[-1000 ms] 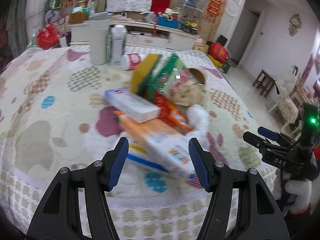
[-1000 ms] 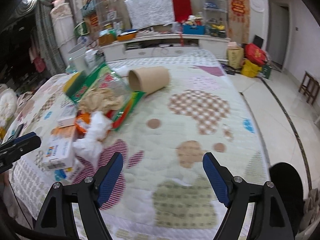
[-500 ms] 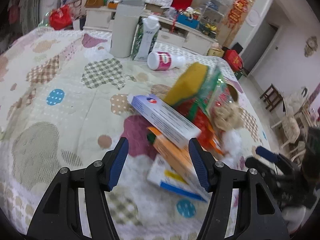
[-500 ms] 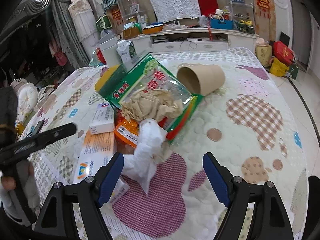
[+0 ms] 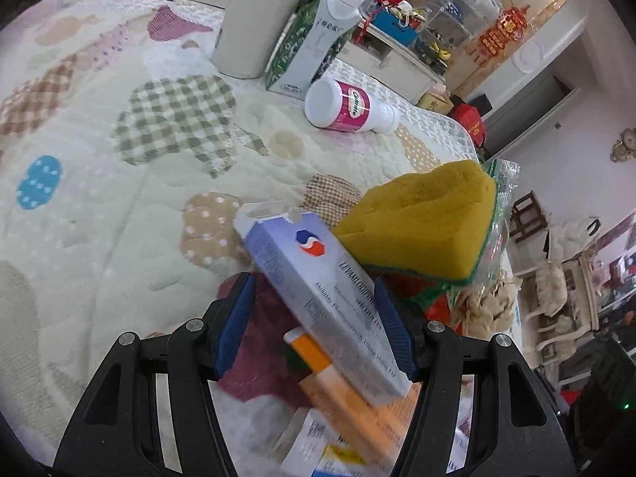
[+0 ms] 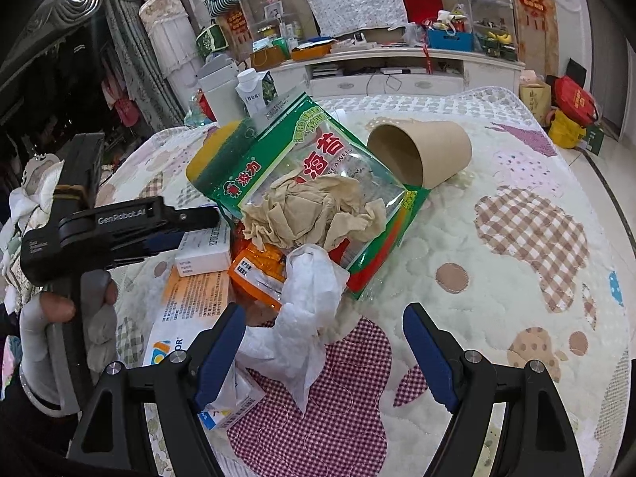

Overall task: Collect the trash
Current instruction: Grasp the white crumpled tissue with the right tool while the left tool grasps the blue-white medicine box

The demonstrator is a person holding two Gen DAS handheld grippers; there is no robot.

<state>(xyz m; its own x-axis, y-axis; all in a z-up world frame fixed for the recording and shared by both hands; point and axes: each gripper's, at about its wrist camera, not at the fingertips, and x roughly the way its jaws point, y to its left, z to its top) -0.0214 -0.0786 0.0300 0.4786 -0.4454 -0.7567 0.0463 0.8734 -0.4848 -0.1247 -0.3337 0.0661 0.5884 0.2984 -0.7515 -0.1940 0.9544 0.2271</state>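
Observation:
A pile of trash lies on the quilted table (image 6: 516,246). It holds a white-lilac carton (image 5: 290,246), a yellow sponge (image 5: 421,226), an orange box (image 5: 330,381), a green seaweed bag (image 6: 318,167) with crumpled brown paper (image 6: 314,210) on it, and a white crumpled plastic bag (image 6: 306,302). My left gripper (image 5: 312,290) is open, its fingers either side of the white-lilac carton; the left pad stands clear of it. In the right wrist view the left gripper (image 6: 190,226) reaches in over that carton. My right gripper (image 6: 324,314) is open just above the white plastic bag.
A brown paper cup (image 6: 425,155) lies on its side beyond the seaweed bag. A pink-and-white bottle (image 5: 349,107) lies farther back, near an upright milk carton (image 5: 314,39) and a tall white canister (image 5: 258,20). A gloved hand (image 6: 59,318) holds the left gripper.
My left gripper moved in toward the pile and rolled; the white-lilac carton now sits between its fingers. My right gripper swung left from the bare quilt to the white plastic bag.

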